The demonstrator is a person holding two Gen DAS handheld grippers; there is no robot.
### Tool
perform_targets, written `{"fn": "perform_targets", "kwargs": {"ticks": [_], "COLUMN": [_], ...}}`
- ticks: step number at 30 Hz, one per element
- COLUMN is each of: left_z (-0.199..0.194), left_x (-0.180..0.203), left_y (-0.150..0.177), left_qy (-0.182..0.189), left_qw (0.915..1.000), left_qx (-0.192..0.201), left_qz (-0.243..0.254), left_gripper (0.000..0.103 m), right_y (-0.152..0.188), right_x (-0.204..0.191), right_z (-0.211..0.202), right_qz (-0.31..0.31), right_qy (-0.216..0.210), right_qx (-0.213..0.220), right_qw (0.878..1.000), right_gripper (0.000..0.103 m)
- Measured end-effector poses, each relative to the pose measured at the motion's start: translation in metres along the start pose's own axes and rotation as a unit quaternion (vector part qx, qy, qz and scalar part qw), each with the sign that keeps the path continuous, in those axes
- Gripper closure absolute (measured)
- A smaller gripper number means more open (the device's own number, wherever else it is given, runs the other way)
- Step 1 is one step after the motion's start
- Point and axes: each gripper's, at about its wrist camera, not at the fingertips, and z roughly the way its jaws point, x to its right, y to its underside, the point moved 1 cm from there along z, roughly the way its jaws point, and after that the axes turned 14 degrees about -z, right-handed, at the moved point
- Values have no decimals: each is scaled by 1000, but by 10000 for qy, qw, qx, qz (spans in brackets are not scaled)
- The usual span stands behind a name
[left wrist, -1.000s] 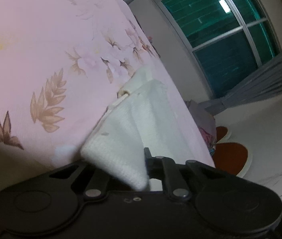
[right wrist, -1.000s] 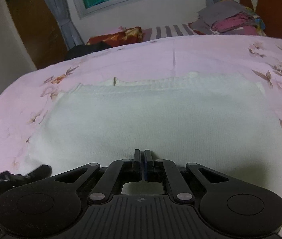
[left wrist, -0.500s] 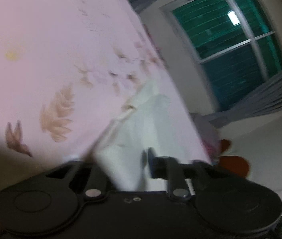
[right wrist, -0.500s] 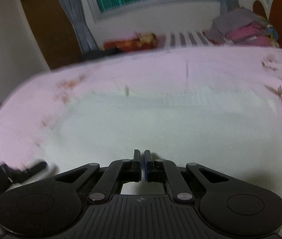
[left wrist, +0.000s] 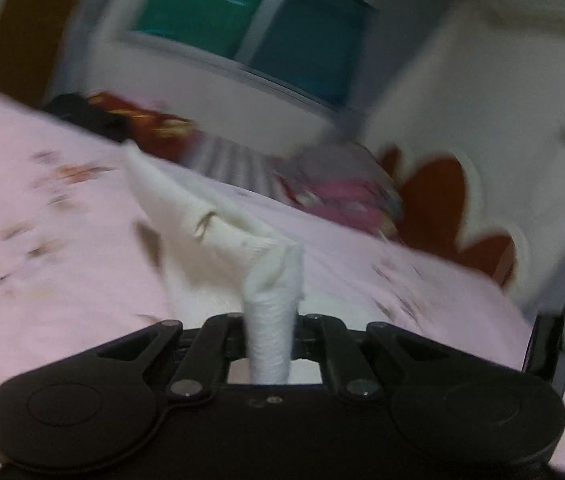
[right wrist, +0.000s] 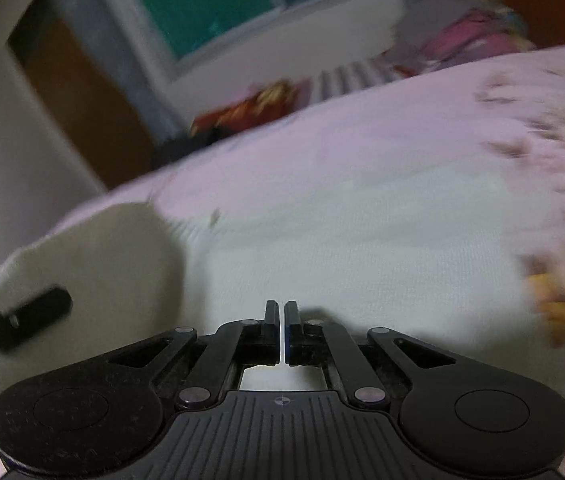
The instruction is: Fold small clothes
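The white garment (right wrist: 342,248) is spread on the pink floral bed (right wrist: 422,120), its long axis running across the right wrist view from left to right. Its left end (right wrist: 94,264) is raised off the bed and curled over towards the middle. That raised corner (left wrist: 270,320) is seen pinched in the left hand-held gripper (left wrist: 270,332), whose jaws are closed on a bunched strip of the cloth; from there the fabric falls away forward and to the left, down to the bed. The right hand-held gripper (right wrist: 281,332) is closed on nothing visible, its fingertips poised at the near edge of the flat part, near the middle of the garment. The lifted end is therefore held by the left hand-held gripper, and the fold is judged to be carried rightward over the flat half, along the long axis.
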Motion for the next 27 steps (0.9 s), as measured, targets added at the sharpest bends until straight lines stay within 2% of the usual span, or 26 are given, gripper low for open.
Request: {"fn": "perform_targets", "kwargs": {"ticks": [4, 5, 6, 7, 8, 9, 10, 11, 12, 14, 15, 16, 19, 23, 27], "left_z": [27, 37, 47, 59, 65, 67, 62, 57, 51, 42, 39, 38, 45, 65, 78], "left_x": [53, 61, 69, 77, 82, 85, 85, 81, 74, 54, 43, 28, -3, -16, -27], "left_y": [34, 45, 57, 72, 82, 90, 92, 88, 81, 57, 43, 29, 8, 4, 8], "left_qy": [94, 111, 148, 130, 170, 298, 412, 500, 548, 339, 151, -72, -379, -573, -665], "left_qw": [9958, 9936, 9901, 9847, 9808, 9774, 9776, 9793, 9819, 9897, 9930, 9951, 9960, 9940, 9897], "left_qx": [-623, -823, -1106, -1476, -1697, -1855, -1844, -1785, -1696, -1340, -1129, -964, -805, -907, -1222], "left_qz": [663, 765, 848, 916, 945, 970, 933, 813, 639, 366, 304, 208, -86, -229, -338], "left_gripper": [95, 91, 83, 67, 58, 59, 63, 63, 64, 67, 67, 67, 67, 70, 68], "right_y": [1, 2, 3, 5, 5, 6, 5, 6, 6, 3, 2, 1, 1, 0, -3], "right_x": [61, 78, 91, 105, 115, 123, 130, 136, 138, 139, 136, 133, 111, 96, 90], "right_z": [-54, -68, -78, -89, -96, -101, -106, -114, -121, -128, -127, -124, -102, -67, -42], "right_qz": [605, 724, 816, 948, 1024, 1069, 1123, 1163, 1151, 1082, 1048, 996, 818, 803, 726], "right_qy": [231, 246, 212, 140, 102, 115, 140, 107, 69, -171, -290, -425, -699, -903, -824], "right_qx": [369, 426, 454, 459, 453, 434, 403, 465, 605, 629, 610, 552, 317, -1, -231], "right_qw": [9972, 9962, 9954, 9943, 9937, 9933, 9928, 9921, 9915, 9920, 9922, 9926, 9937, 9927, 9937], "right_gripper": [103, 103, 103, 103, 103, 95, 80, 41, 35, 36, 46, 51, 54, 54, 54]}}
